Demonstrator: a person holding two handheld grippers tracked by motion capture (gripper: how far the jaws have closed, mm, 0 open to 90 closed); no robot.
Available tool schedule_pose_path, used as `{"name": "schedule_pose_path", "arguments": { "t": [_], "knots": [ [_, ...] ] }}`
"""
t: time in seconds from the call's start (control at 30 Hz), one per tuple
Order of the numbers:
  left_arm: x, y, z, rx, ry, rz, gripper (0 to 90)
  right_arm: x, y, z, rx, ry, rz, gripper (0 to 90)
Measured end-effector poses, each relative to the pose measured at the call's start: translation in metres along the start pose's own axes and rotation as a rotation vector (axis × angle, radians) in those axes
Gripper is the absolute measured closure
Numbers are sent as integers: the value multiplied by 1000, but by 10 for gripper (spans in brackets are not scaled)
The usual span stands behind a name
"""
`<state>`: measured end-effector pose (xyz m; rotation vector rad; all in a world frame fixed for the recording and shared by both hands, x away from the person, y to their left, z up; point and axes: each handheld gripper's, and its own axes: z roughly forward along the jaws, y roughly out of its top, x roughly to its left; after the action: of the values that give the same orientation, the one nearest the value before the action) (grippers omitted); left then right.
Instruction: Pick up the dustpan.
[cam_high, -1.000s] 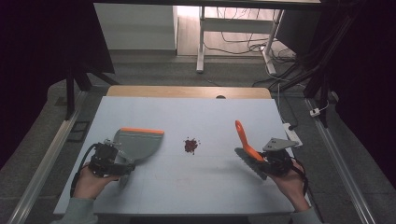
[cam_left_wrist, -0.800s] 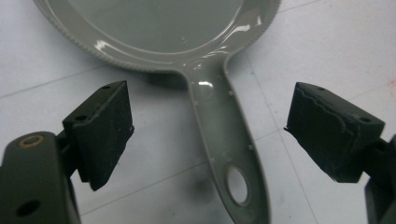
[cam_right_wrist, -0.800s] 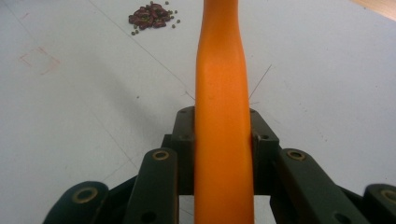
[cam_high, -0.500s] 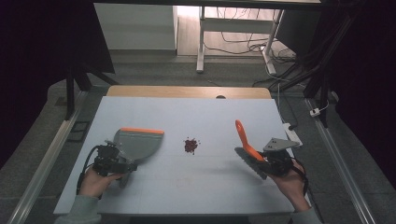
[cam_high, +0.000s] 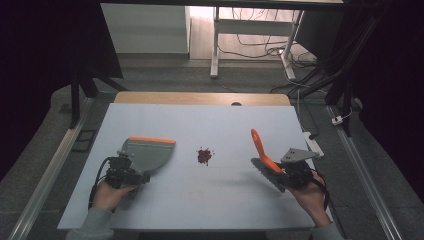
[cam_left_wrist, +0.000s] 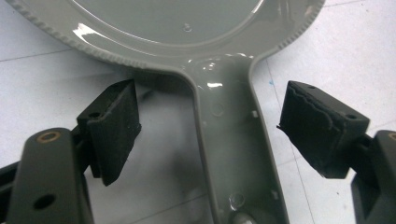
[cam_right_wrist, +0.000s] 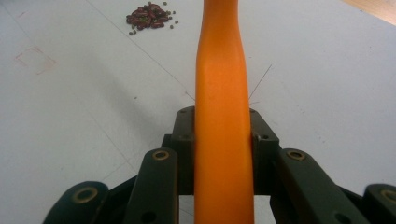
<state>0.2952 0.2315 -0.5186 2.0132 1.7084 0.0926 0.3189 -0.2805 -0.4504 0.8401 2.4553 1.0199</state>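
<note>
White table (cam_high: 150, 210): beans (cam_high: 203, 156) lie unobstructed between dustpan (cam_high: 147, 152) and, seemingly, brush (cam_high: 262, 155).

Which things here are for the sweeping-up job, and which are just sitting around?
For the job: grey dustpan, orange-handled brush, little pile of beans, left tongs, right tongs.

Just lying about: white power strip at the table's right edge.
</note>
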Motion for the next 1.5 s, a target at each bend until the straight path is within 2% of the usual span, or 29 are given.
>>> {"name": "schedule_pose_path", "arguments": {
  "t": [0.17, 0.4, 0.47, 0.6, 0.77, 1.13, 1.27, 1.3, 1.4, 1.5],
  "knots": [
    [0, 1, 5, -1, -3, -6, 277, 0, 0, 1, 2, 0, 1, 706],
    [0, 2, 6, -35, -3, -26, 375, 0, 0, 1, 2, 0, 0, 706],
    [2, 2, 7, -48, -18, -35, 406, 0, 0, 1, 3, -1, 1, 706],
    [4, 2, 6, -56, -20, -36, 453, 0, 0, 1, 2, -4, 0, 706],
    [4, 1, 6, -70, -33, -41, 591, 0, 0, 1, 1, -5, -1, 706],
    [9, -1, 3, -101, -32, -29, 614, -1, 0, -1, -9, -9, 5, 706],
    [14, -2, -1, -128, -52, -22, 615, -2, 3, -3, -21, -14, 4, 707],
    [15, -2, -3, -145, -61, -5, 615, -1, 3, -4, -25, -15, 2, 706],
    [17, -2, -6, -157, -77, 7, 615, -2, 4, -5, -29, -17, 2, 706],
    [20, -4, -11, -190, -89, 35, 615, -2, 5, -5, -33, -17, 6, 706]
  ]
}}
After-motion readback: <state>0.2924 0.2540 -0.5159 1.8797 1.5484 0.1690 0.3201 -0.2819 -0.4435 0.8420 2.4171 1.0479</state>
